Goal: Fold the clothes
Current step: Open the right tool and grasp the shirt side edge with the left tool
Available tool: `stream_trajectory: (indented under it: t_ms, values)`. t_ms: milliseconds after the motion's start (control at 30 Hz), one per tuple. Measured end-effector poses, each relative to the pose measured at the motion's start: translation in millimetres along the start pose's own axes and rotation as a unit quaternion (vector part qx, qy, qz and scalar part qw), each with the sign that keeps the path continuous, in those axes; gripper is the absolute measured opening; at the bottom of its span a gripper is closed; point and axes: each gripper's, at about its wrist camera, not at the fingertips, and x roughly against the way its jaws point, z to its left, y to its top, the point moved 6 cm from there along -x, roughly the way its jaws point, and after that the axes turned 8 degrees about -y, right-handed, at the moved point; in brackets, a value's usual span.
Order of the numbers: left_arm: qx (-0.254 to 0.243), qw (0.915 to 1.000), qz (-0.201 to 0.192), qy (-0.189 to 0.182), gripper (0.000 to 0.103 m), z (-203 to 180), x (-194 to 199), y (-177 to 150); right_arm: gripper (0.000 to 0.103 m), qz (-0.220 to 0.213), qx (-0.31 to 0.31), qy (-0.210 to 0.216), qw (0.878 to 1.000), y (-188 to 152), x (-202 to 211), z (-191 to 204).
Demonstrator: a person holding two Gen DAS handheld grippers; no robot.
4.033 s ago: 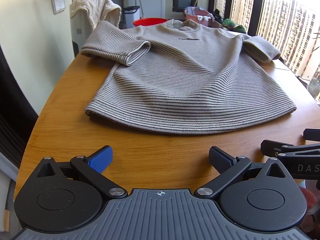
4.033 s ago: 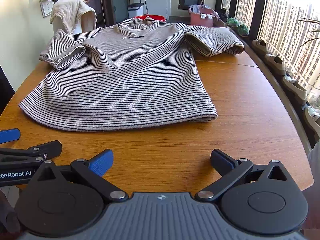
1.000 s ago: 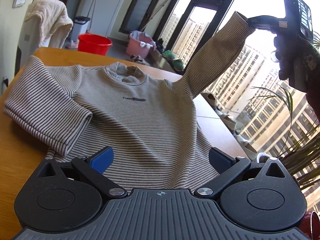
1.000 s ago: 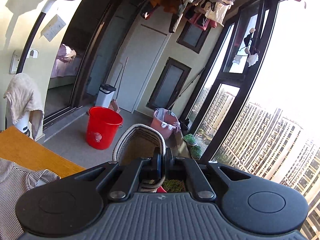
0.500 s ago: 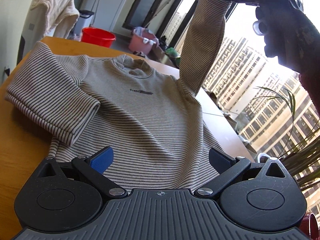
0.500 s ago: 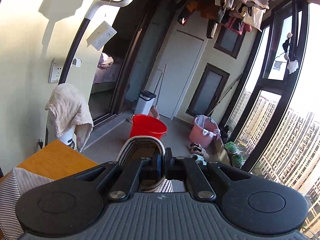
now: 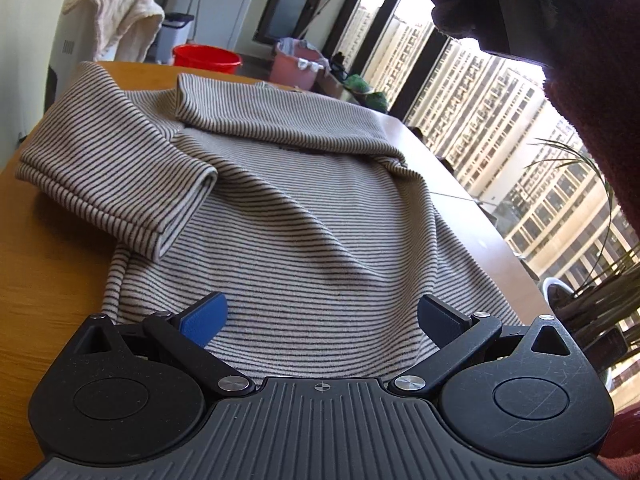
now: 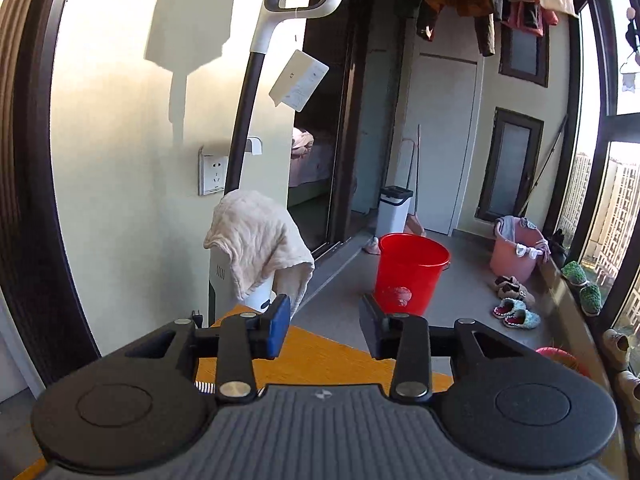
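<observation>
Left wrist view shows the wooden worktop [image 7: 36, 280] carrying the striped sweater [image 7: 312, 232], which lies flat with its long axis running away from the camera, hem nearest. One sleeve [image 7: 276, 116] lies folded across the chest; the other sleeve [image 7: 116, 176] rests doubled at the left side. The left gripper [image 7: 320, 316] hovers over the hem, jaws apart and empty. The right gripper [image 8: 324, 330] is opening with nothing between its jaws, probably above the collar end, so the left is nearer the unfolded sleeve.
</observation>
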Motion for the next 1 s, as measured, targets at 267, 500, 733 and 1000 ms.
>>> stream_trajectory:
  t_ms: [267, 500, 733, 1000]
  values:
    - [-0.137, 0.9813, -0.092, 0.099, 0.103, -17.0, 35.0, 30.8, 0.099, 0.005, -0.094, 0.096, 0.991, -104.5, 96.7, -55.7]
    - [-0.315, 0.9046, 0.009, 0.287, 0.068, 2.6, -10.4, 35.9, 0.103, 0.020, -0.186, 0.176, 0.967, -183.4, 127.1, -68.2]
    - [-0.252, 0.9245, 0.070, 0.277, 0.026, 25.5, -22.3, 39.9, 0.103, -0.017, -0.176, 0.216, 0.960, -216.8, 128.1, -59.0]
    - [-0.183, 0.9328, 0.037, 0.308, 0.014, 43.9, 3.3, 83.7, 0.103, -0.040, -0.179, 0.233, 0.955, -228.7, 124.8, -65.4]
